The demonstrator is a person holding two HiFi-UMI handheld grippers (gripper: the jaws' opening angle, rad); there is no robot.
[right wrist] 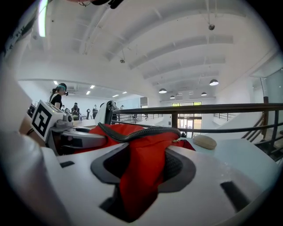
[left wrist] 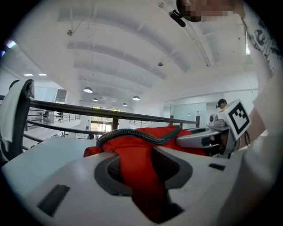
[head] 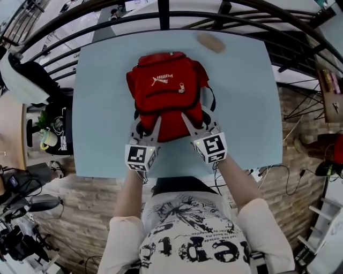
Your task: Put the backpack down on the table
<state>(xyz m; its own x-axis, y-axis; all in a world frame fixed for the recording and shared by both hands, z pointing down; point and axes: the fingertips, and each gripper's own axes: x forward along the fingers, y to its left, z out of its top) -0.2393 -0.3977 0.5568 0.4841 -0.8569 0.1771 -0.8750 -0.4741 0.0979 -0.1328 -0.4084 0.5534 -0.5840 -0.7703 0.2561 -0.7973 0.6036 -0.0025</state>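
Note:
The red backpack (head: 166, 88) lies flat on the pale blue table (head: 102, 107), logo side up. Its black carry handle (left wrist: 132, 134) arches over the near end. My left gripper (head: 147, 127) and right gripper (head: 197, 122) sit side by side at the backpack's near edge. A fold of the red backpack fabric (left wrist: 135, 167) runs between the jaws of the left gripper (left wrist: 138, 174), with a dark gap beside it low down. Another fold of red fabric (right wrist: 141, 167) hangs in the right gripper (right wrist: 140, 172), lying against one pad and clear of the other. Both stand open.
A tan oval object (head: 210, 43) lies on the table's far side, beyond the backpack (right wrist: 204, 141). A black railing (head: 161, 13) runs just past the far edge. The table's near edge is right under my hands. A chair with a white cloth (head: 21, 80) stands at the left.

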